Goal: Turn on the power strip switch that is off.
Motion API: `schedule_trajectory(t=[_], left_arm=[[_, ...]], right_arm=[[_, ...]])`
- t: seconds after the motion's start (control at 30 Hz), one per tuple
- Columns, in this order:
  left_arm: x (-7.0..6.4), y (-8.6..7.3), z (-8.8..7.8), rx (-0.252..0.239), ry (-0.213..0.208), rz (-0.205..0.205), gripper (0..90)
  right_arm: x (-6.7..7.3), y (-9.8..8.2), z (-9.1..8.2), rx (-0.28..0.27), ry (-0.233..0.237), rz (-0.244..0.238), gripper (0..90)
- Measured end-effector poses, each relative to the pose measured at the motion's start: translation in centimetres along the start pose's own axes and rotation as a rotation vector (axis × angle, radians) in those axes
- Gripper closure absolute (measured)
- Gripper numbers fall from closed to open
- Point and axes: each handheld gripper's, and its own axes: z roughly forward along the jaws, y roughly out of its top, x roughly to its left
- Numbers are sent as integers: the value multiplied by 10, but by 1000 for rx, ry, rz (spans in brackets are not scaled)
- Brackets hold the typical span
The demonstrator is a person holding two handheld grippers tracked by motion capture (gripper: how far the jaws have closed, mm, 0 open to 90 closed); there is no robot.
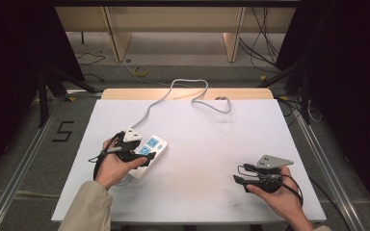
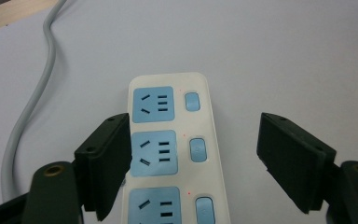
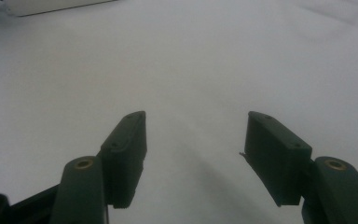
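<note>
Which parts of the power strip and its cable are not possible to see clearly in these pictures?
- Power strip, left gripper view: its near end is cut off by the bottom edge; its left side sits behind the left gripper's finger.
- Power strip, high view: the left hand covers its near end; the sockets are too small to count.
- Grey cable, high view: where it ends is unclear.
- Right gripper view: a white object is cut off by the top edge and blurred.

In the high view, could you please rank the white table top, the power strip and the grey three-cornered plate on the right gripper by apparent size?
1. white table top
2. power strip
3. grey three-cornered plate, partly hidden
</note>
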Motion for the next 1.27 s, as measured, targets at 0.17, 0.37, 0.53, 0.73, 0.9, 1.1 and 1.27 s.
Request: schedule_trajectory(t=[0.17, 0.37, 0.53, 0.73, 0.9, 1.1, 1.27], left_arm=[[-3, -9, -6, -24, -3, -7, 224], [-6, -20, -13, -65, -26, 5, 204], [-7, -30, -17, -69, -26, 23, 186], [-6, -46, -25, -63, 0, 32, 161], [-7, -56, -28, -58, 18, 32, 159], [-9, -56, -29, -64, 32, 36, 158], [-21, -51, -25, -66, 11, 69, 158]], right_arm=[[1, 0, 1, 2, 5, -4, 388], [1, 0, 0, -1, 6, -3, 386], [1, -1, 1, 0, 8, -8, 383], [0, -1, 0, -1, 6, -7, 381], [0, -2, 1, -3, 5, -8, 380], [1, -3, 1, 6, 6, -12, 379], [1, -3, 2, 3, 7, -10, 374]])
